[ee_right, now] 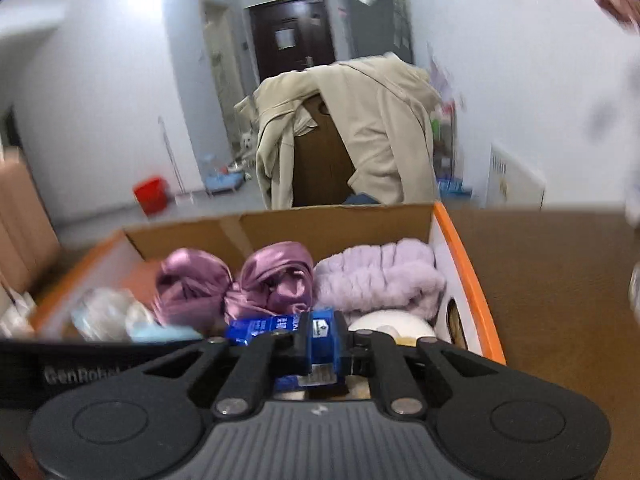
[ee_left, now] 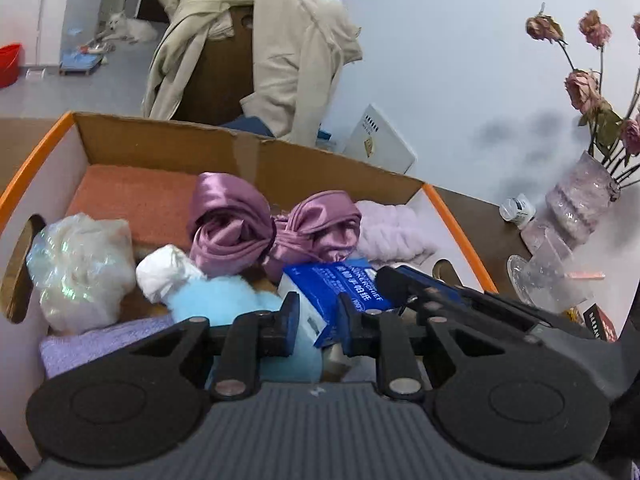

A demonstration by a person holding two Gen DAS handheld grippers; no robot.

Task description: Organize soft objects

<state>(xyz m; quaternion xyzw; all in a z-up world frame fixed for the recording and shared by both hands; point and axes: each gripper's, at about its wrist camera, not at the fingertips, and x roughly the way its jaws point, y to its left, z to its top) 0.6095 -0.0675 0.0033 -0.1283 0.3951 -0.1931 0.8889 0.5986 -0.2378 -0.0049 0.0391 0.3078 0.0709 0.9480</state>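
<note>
Both grippers hold the same blue tissue pack (ee_right: 320,334) over the near edge of the cardboard box (ee_left: 160,136), one at each end, which looks like a shared carry so the soft pack does not sag or slip while it is brought in among the other things. The right gripper (ee_right: 322,346) has its jaws drawn almost together, pinching a thin end of the pack between the pads. The left gripper (ee_left: 319,322) stands a little wider, its jaws narrowed onto the pack's other end (ee_left: 334,292), the wrapper buckled between them. The pack is a small, glossy blue and white packet with printed lettering, creased where it is squeezed, so it seems to give easily. It hangs just above the box's contents, beside a pale blue fluffy piece (ee_left: 224,300) and in front of two knotted mauve satin bundles (ee_left: 276,228). A lilac plush roll (ee_right: 380,276) fills the right end, a shimmery white bag (ee_left: 80,268) the left, and an orange towel (ee_left: 136,196) lies flat behind
</note>
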